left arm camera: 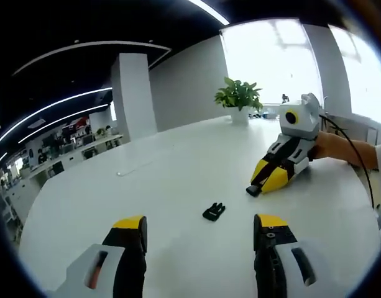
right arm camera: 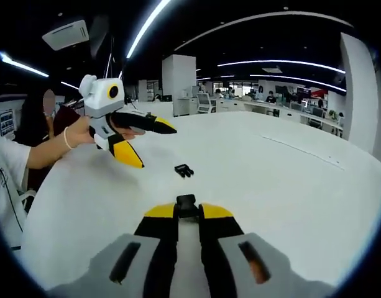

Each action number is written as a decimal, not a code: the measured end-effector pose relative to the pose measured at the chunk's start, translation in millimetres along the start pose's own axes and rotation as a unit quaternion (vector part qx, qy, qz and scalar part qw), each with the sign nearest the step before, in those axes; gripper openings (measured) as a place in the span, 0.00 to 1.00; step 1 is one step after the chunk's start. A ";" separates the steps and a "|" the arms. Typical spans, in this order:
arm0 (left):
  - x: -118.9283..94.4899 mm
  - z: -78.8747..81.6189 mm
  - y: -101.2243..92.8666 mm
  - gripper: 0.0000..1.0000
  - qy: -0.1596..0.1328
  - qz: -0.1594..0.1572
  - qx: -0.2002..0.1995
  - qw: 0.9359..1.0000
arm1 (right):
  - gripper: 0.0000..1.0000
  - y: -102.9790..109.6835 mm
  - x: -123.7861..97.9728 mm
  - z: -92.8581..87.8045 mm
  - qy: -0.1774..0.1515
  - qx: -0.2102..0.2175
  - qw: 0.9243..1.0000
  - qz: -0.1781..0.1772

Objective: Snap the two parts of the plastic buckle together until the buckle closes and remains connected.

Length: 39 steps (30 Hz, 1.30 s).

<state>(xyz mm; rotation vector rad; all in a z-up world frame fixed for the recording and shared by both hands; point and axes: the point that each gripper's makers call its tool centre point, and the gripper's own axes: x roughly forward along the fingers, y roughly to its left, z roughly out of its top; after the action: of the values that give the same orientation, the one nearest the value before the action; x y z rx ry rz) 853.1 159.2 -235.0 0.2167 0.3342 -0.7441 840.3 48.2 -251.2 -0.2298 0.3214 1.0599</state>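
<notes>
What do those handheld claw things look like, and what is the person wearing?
Each gripper, left and right, has black jaws with yellow tips on a grey-white body. A thin black cable trails from the right one. The person wears a white short sleeve and a pale bracelet.

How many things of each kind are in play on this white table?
Hand-held gripper: 2, left open, right shut on one buckle part
Black buckle part: 2, the other lying loose
Potted plant: 1
Total: 5
</notes>
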 end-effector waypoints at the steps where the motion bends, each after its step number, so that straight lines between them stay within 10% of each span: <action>1: 1.0 0.1 0.5 0.71 -0.001 -0.001 0.002 1.000 | 0.13 1.2 0.0 0.9 -0.001 -0.002 1.000 0.002; 28: 13.0 15.6 3.4 0.69 -0.013 -0.056 0.035 0.998 | 0.13 5.6 2.8 2.1 0.006 -0.016 1.000 0.016; 39: 17.4 23.6 -1.8 0.64 -0.033 -0.123 0.032 0.991 | 0.13 9.9 4.3 -0.5 0.006 -0.014 1.000 0.024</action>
<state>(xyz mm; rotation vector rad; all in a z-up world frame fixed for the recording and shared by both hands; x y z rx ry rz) 869.1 139.7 -219.8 0.2134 0.2765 -1.0049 833.5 56.3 -253.5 -0.2548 0.3231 1.1109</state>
